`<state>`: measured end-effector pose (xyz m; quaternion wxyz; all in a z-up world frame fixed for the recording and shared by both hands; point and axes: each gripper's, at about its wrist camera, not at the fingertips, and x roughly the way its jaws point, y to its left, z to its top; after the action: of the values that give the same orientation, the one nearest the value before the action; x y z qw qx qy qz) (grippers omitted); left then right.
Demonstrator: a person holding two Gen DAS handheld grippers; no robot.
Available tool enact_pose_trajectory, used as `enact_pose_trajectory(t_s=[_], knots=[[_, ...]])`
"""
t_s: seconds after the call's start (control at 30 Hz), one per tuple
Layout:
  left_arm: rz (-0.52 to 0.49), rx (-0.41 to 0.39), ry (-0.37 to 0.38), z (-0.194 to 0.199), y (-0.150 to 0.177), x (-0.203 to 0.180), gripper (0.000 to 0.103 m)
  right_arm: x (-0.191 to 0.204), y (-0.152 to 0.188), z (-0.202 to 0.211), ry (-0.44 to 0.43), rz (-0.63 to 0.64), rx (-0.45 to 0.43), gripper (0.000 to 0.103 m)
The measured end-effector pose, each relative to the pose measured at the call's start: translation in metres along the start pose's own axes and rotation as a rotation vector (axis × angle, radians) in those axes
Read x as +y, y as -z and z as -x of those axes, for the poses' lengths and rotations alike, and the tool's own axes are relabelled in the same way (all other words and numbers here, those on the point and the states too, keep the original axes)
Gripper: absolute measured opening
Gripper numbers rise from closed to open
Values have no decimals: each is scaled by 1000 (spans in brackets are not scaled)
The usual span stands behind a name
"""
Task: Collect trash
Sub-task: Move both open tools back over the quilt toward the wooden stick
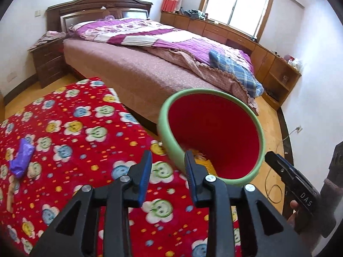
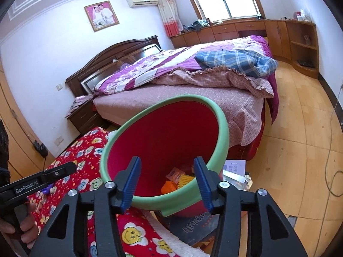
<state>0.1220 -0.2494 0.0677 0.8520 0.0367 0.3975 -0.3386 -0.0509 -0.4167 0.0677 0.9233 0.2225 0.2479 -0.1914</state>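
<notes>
A bin with a red inside and a green rim (image 1: 164,117) stands tilted at the edge of a red flower-print blanket (image 1: 75,115). Orange and yellow wrappers (image 2: 178,182) lie at its bottom. My left gripper (image 1: 168,169) is open over the blanket just left of the bin, with nothing between its blue pads. My right gripper (image 2: 167,171) is open over the mouth of the bin (image 2: 223,128), empty, with the near rim showing between its fingers. A purple wrapper (image 1: 21,160) and smaller scraps lie on the blanket at the far left.
A bed (image 1: 133,72) with purple bedding stands behind the bin, a dark nightstand (image 1: 49,64) beside it. Wooden cabinets (image 2: 300,40) line the far wall. Papers and a book (image 2: 233,169) lie on the wooden floor by the bin, and a cable (image 2: 334,171) trails at the right.
</notes>
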Motion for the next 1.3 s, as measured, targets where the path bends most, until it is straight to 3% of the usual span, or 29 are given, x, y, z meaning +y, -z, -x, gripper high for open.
enact_pose_trajectory(t_s=[0.63,0.97,1.1,1.3], knots=[[155,-39,-191,56,28,110,31,51,16,4,-39,111,57,54],[251,-17,-335,67,51,177,31,68,25,2,-54,139,85,54],[270,14,-389,66,58,196,31,72,27,0,-55,144,96,63],[283,46,-433,62,67,214,31,78,31,-5,-52,155,115,64]])
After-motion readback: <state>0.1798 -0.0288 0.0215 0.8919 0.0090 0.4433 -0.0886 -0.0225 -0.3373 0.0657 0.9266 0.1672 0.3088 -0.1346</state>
